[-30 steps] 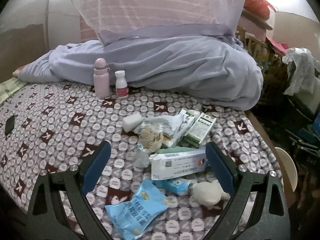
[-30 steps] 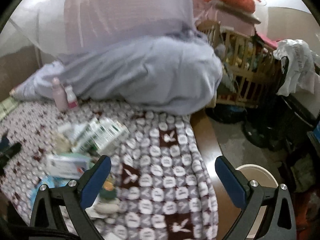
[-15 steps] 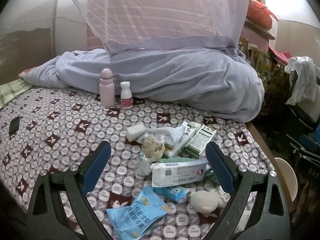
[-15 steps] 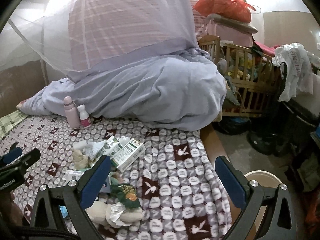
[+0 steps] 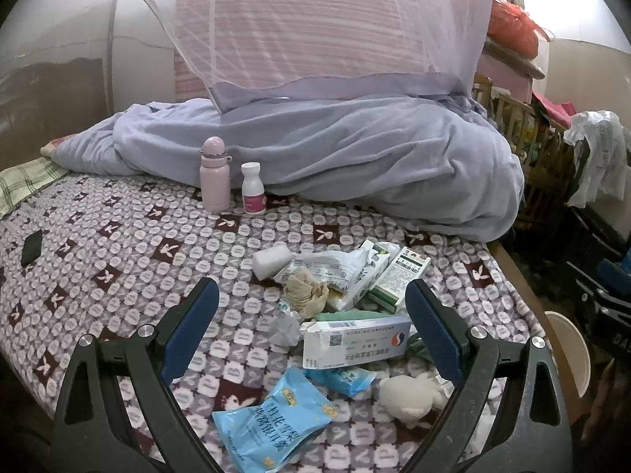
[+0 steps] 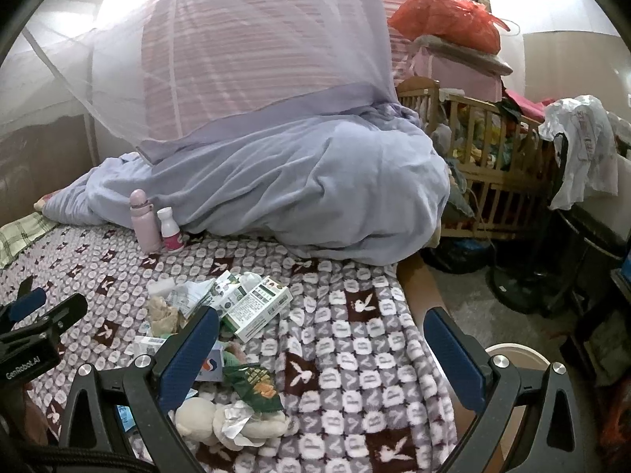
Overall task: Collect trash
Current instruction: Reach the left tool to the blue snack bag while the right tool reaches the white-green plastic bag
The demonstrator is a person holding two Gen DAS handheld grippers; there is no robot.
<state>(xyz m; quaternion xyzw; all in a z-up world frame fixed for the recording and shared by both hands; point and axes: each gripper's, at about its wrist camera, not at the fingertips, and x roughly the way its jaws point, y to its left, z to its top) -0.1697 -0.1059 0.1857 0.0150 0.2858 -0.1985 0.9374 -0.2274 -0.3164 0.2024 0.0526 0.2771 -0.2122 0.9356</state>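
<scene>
A heap of trash lies on the patterned bedspread (image 5: pixel 118 244): a long white medicine box (image 5: pixel 355 341), a green-and-white box (image 5: pixel 398 276), a beige crumpled tissue (image 5: pixel 305 295), a blue snack packet (image 5: pixel 272 414), a white wad (image 5: pixel 406 392). My left gripper (image 5: pixel 311 331) hangs open just above the heap, its blue pads on either side of it. My right gripper (image 6: pixel 321 354) is open over the bedspread (image 6: pixel 347 354), to the right of the same pile, holding nothing. There the green-and-white box (image 6: pixel 256 307), a green wrapper (image 6: pixel 256 388) and white wads (image 6: pixel 232 421) show. The left gripper (image 6: pixel 35 323) appears at the left edge.
A pink flask (image 5: pixel 215 175) and a small white pill bottle (image 5: pixel 252 189) stand by the lilac quilt (image 5: pixel 355 157). A black phone (image 5: pixel 31 248) lies far left. A pale bin rim (image 6: pixel 520 354) sits on the floor beside the bed, with a wooden crib (image 6: pixel 485 181) beyond.
Both grippers have pulled back and tilted up, so the pile sits lower and farther. The right view swung left and steadied, from blurred to sharp. Jaws stayed open.
</scene>
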